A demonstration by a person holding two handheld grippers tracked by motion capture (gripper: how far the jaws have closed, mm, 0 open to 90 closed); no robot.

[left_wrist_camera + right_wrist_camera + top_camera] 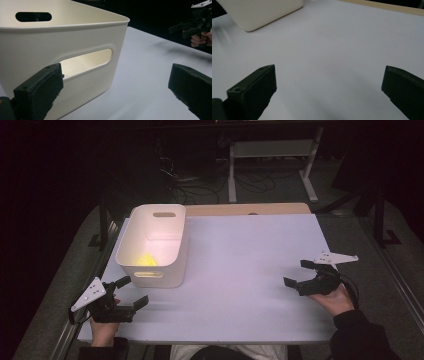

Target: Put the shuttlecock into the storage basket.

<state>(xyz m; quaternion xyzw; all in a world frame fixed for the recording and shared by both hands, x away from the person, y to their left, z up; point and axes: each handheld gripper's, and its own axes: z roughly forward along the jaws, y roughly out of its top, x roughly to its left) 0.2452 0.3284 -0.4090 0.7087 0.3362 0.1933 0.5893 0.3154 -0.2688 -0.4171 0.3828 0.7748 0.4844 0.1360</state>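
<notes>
Currently, high view: white plastic bin (152,245) sits on the white table (240,270) at about 10 o'clock from table centre, upright, with a small yellow item (146,259) on its floor; what that item is cannot be told. Left gripper (131,292) hovers just beside the bin's near wall, at roughly 7 o'clock of it, jaws spread, nothing between them. Right gripper (299,273) hangs well apart at the table's 3 o'clock edge, jaws also spread and empty. Left gripper view: the bin (75,50) is close up, its near handle slot (86,58) between the view's centre and the left jaw, far slot at 11 o'clock; own jaws released, one close in front of the near wall, contact can't be confirmed; the other hand with its gripper (190,26) shows at 2 o'clock. Right gripper view: jaws wide over bare table (332,50), bin corner (262,11) at 11 o'clock, far off. Handling judgement: thin moulded plastic, likely light and stiff but smooth, so slippery on the flat wall and prone to sliding on the table if nudged. Best hold looks like the rim above the near handle slot, one jaw through the slot, one outside; a single-side pinch may tip it, so a second grip at the far slot would steady it.
</notes>
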